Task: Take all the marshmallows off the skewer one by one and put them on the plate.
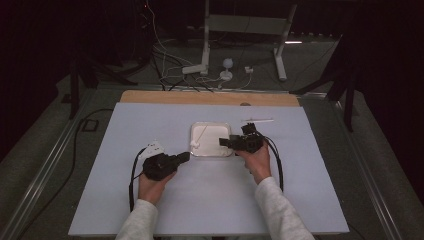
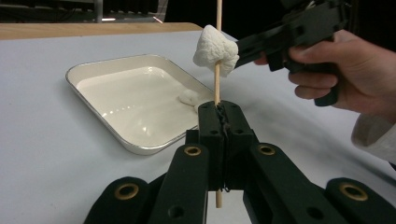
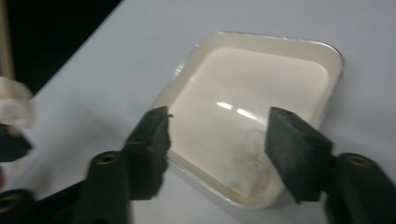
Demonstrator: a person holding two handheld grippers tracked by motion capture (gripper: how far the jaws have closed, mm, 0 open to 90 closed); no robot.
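While the left gripper (image 2: 219, 112) is clamped tight on a thin wooden skewer (image 2: 217, 28), the stick is held upright just in front of the tray (image 2: 93, 70), seen clearly in the left gripper view. One marshmallow (image 2: 215, 50) is threaded on the skewer, well above the left jaws. The right gripper (image 2: 243, 49) is seen at the marshmallow's side in that view, jaw tips at or touching it; actual contact cannot be told. In the right gripper view the right jaws are seen standing moderately wide with nothing between them, the tray (image 3: 336, 60) lying behind the gap. A blurred bit of skewer and marshmallow (image 3: 14, 105) is caught at the left edge of that view, outside the jaws.

A second marshmallow (image 2: 190, 97) is seen lying in the tray, near the corner closest to the skewer; it also shows, blurred, in the right gripper view (image 3: 250, 175). The tray is a shallow white dish with rounded corners, set flat on the pale worktop (image 1: 150, 210), about mid-worktop in the high view (image 1: 197, 150).

In the high view the left gripper (image 1: 185, 156) is placed just left of the tray's near corner, the right gripper (image 1: 223, 143) over the tray's right edge. A spare skewer (image 1: 257, 120) is seen lying flat on the worktop beyond the right hand (image 1: 257, 160), apart from the tray.
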